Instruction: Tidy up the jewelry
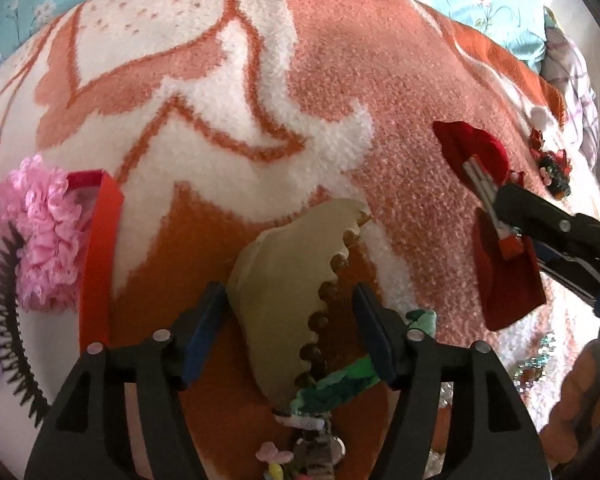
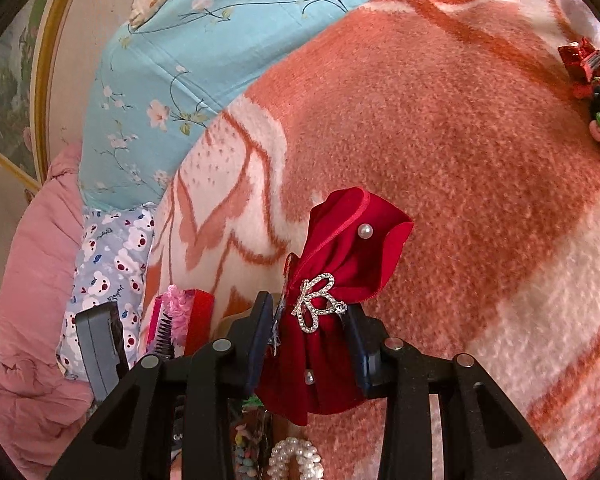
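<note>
progress: early, judged | right gripper clenched on red bow clip | left gripper released around cream claw clip | red box far left held few pieces

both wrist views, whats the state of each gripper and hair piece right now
left gripper: open, fingers either side of the cream claw clip
cream claw clip: lying on the blanket, not gripped
right gripper: shut on the red velvet bow
red velvet bow: held, lifted
red box: open, pink scrunchie inside
</note>
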{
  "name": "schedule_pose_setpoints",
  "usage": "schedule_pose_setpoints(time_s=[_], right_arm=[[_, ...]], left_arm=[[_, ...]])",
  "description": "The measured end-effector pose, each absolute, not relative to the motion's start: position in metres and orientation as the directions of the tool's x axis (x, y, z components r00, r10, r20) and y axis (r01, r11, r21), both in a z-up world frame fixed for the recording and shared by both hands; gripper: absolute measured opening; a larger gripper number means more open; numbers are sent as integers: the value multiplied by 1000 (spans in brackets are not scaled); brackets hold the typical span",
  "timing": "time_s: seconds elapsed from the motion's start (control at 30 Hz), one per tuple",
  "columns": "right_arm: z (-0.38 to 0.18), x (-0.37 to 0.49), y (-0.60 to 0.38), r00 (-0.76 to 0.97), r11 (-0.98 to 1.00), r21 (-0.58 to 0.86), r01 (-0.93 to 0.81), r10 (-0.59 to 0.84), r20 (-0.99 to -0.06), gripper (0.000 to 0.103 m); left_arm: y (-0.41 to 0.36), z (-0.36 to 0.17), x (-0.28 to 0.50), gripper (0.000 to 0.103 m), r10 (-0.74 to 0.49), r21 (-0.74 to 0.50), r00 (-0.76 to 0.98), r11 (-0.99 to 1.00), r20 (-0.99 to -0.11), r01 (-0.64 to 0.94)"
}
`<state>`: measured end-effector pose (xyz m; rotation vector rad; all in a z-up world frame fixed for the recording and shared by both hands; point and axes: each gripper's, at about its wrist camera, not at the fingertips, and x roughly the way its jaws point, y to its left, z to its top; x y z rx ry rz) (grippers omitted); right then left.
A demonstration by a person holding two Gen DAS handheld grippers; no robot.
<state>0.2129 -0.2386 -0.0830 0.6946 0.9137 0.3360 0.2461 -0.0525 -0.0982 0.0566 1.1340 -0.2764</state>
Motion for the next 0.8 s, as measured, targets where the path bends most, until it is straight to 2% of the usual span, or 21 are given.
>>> schedule_pose_setpoints(time_s=[0.07,0.1,0.13,0.17,0.43,0.5,0.8], right_arm=[[-83,211,-241,584,736,677,22,540,-606,36],[-83,211,-241,583,735,678,23,541,-606,36],[-83,211,-242,584,735,677,24,540,-606,36],[-82,210,-243,586,736,676,23,538,-606,36],[-72,200,-243,596,741,671,1,538,-596,36],[-69,196,-243,593,743,669,-8,542,-595,36],[-59,173,-232,577,750,660,-48,560,-594,36]], left_arm=[[-57,-102,249,65,-169,-69,393,964,-904,256],[-58,-102,249,63,-164,-62,397,964,-903,258],[-59,-102,249,56,-158,-53,405,964,-900,260],[-62,-101,251,56,-164,-57,405,963,-899,264],[-49,-78,237,55,-240,-150,441,962,-865,230],[-41,-69,231,48,-260,-174,449,959,-855,225],[-6,-44,198,48,-307,-248,484,951,-820,183]])
